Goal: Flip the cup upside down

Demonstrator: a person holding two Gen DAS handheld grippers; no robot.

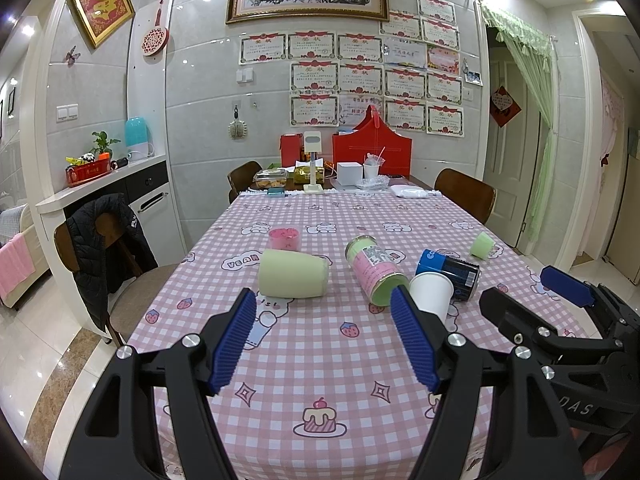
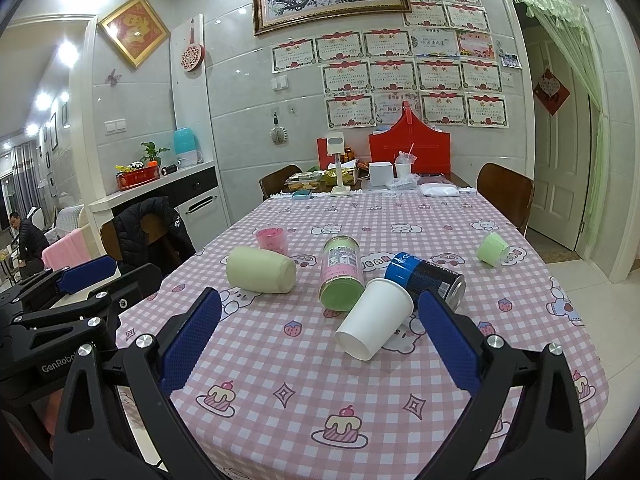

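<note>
— While lying tipped on its side on the checked tablecloth [image 2: 280, 360], mouth turned toward the camera: white paper cup [image 2: 374, 324], resting just ahead of the right gripper [image 2: 320, 340], between the lines of its two blue pads [image 2: 448, 344] but beyond their tips. Touched by neither.

— And the jaws?

— Spread wide on the right, holding nothing. Same on the left gripper [image 1: 324, 336]: wide apart, nothing between them, hanging over bare cloth.

— From the left view, where does the cup [image 1: 432, 294] sit?

— Just past the tip of the right-hand pad, partly hidden behind it, off to the side of the gap.

— Neighbours?

— Blue can [image 2: 426, 276] on its side right behind the cup, seemingly touching. Pink-and-green jar [image 2: 340, 276] on its side just beside. Pale green cup [image 2: 260, 270] tipped over farther left, pink cup [image 2: 272, 240] upright behind that, small green cup [image 2: 492, 249] well apart at the right.
</note>
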